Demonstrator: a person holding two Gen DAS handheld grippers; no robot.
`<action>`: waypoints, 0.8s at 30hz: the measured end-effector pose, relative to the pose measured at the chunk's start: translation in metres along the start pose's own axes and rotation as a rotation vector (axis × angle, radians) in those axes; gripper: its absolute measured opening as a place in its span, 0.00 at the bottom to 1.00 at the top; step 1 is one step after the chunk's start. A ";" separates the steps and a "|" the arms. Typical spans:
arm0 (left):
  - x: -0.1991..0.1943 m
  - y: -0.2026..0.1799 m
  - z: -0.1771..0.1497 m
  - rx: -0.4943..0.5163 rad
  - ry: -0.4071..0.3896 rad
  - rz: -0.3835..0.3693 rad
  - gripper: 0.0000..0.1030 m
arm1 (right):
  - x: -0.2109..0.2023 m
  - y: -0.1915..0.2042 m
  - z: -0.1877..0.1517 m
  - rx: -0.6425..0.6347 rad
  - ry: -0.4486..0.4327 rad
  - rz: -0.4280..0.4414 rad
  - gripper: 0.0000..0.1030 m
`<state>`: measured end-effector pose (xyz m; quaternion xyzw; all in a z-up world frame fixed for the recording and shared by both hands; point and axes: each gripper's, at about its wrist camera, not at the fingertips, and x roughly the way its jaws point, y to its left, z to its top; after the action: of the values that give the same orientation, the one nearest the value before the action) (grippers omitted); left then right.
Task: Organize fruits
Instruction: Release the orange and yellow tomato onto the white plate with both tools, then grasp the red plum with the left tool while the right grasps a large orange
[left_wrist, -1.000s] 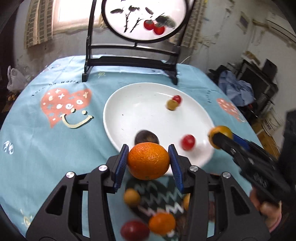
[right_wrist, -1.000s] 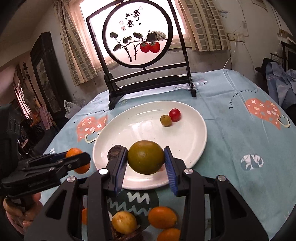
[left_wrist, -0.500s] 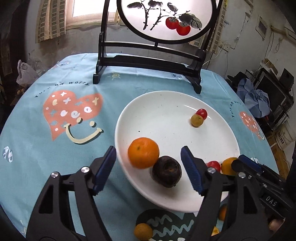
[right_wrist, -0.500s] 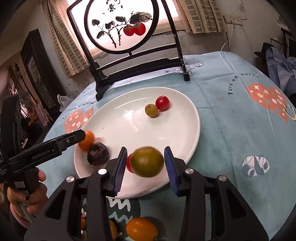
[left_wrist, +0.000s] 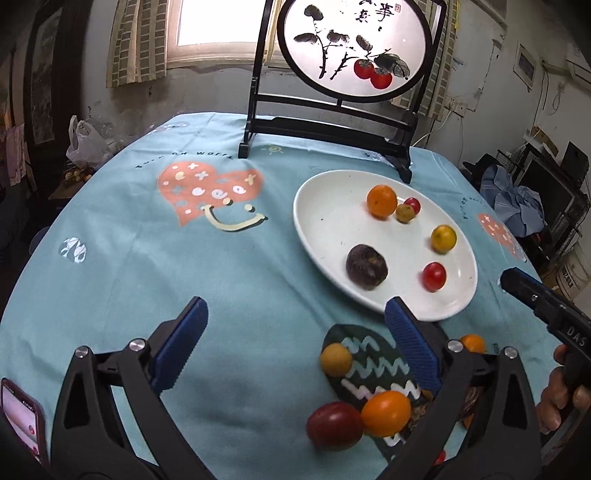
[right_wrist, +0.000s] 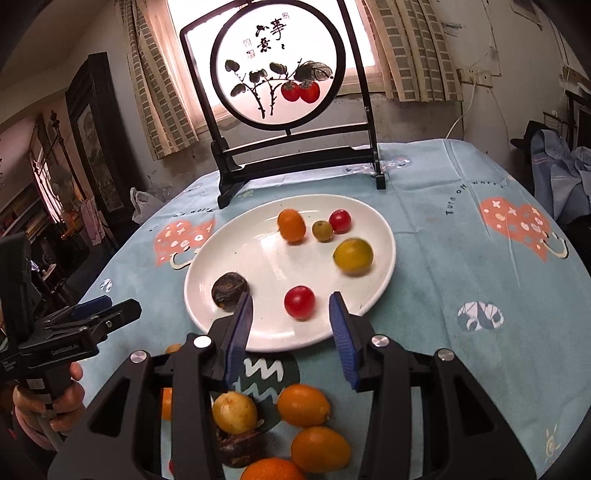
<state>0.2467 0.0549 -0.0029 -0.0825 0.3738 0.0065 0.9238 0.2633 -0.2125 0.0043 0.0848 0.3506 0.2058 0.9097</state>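
Two hand-held grippers above a round table (left_wrist: 258, 280) covered in a light blue printed cloth. The left gripper (left_wrist: 295, 343) has its blue pads spread wide, its jaws opening, with only bare cloth between them. In the right wrist view it appears at the left edge, held by a hand (right_wrist: 40, 402). The right gripper (right_wrist: 291, 332) hangs over the near rim of the white plate (right_wrist: 229, 236), its pads apart and pressing on nothing; a red cherry tomato (right_wrist: 299, 302) lies on the plate just ahead of the gap.

On the plate: an orange (left_wrist: 382, 201) at the far side, just beside a small yellow-green fruit (left_wrist: 405, 213) and a second small red tomato (left_wrist: 412, 205); a yellow-green citrus (right_wrist: 352, 256), blurred, towards the right rim; a dark wrinkled fruit (left_wrist: 366, 266) near the left rim.

Off the plate, on the cloth close to the grippers, more fruit lies loose: a small yellow fruit (left_wrist: 335, 359), a large red tomato (left_wrist: 334, 425) touching an orange oval fruit (left_wrist: 386, 413), and, in the right wrist view, further orange and yellow pieces below the gripper.

Behind the plate stands a round painted screen (right_wrist: 279, 66) in a black frame, before a curtained window.
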 end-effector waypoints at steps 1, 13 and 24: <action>-0.001 0.002 -0.003 0.009 0.002 0.017 0.96 | -0.003 -0.001 -0.005 0.019 0.009 0.024 0.42; -0.020 0.006 -0.033 0.063 0.011 0.034 0.97 | -0.037 -0.008 -0.067 0.134 0.101 0.112 0.42; -0.021 0.018 -0.047 0.065 0.024 0.065 0.97 | -0.032 0.006 -0.083 0.053 0.172 0.034 0.44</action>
<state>0.1975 0.0662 -0.0245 -0.0402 0.3872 0.0236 0.9208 0.1840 -0.2201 -0.0358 0.0966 0.4310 0.2184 0.8701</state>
